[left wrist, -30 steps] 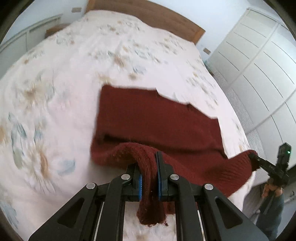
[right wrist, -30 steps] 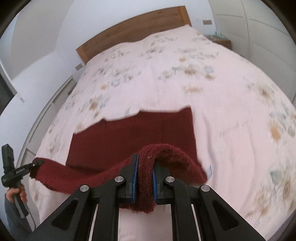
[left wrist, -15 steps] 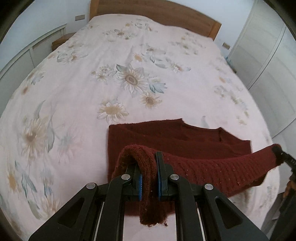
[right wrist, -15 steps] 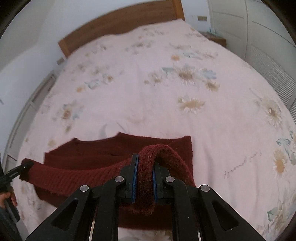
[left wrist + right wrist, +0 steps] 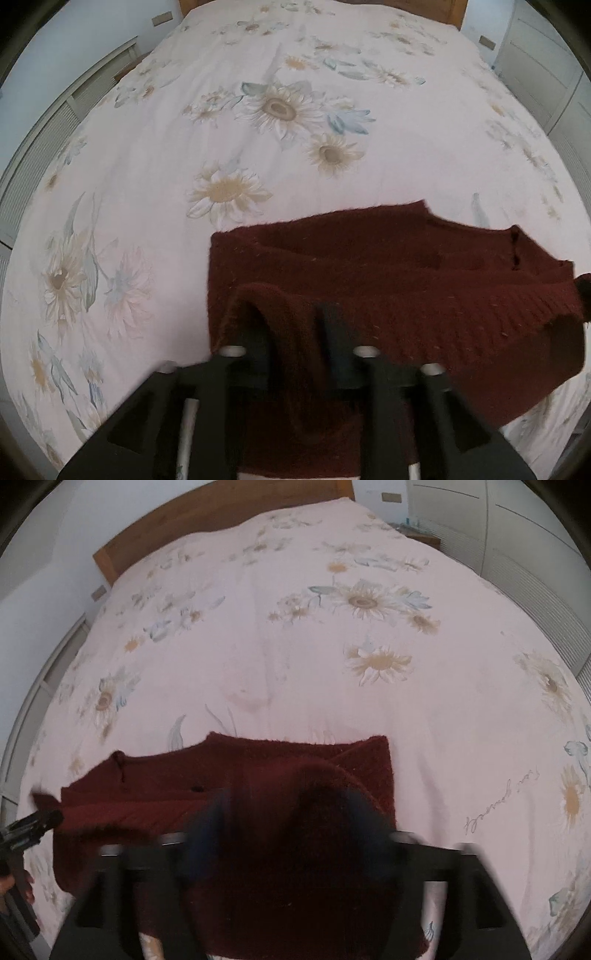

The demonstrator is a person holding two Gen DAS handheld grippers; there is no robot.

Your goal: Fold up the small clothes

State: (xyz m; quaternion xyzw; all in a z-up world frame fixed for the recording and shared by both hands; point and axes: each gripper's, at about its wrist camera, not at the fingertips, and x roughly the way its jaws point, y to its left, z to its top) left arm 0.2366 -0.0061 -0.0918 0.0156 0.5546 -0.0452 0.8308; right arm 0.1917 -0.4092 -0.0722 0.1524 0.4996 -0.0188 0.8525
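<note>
the left gripper (image 5: pixel 295 332), low over the flowered pink bed cover (image 5: pixel 166 166), has its fingers parted around a fold of the dark red knitted garment (image 5: pixel 388 266); the blurred right gripper (image 5: pixel 295 834) looks spread over its bunched hem.

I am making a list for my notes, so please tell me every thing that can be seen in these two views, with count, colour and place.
Knitted garment: one, dark red, partly folded near the bed's foot, near edge raised between both grippers.
Bedcover: one, pale pink with daisy print, covering the bed.
Headboard: one, brown wood, far end of bed.
Wardrobe doors: white, along the wall at right in the right wrist view; count unclear.
Left gripper: one, black, blurred, fingers spread apart, cloth draped between them.
Right gripper: one, black, very blurred, fingers spread wide, cloth draped over the middle.
</note>
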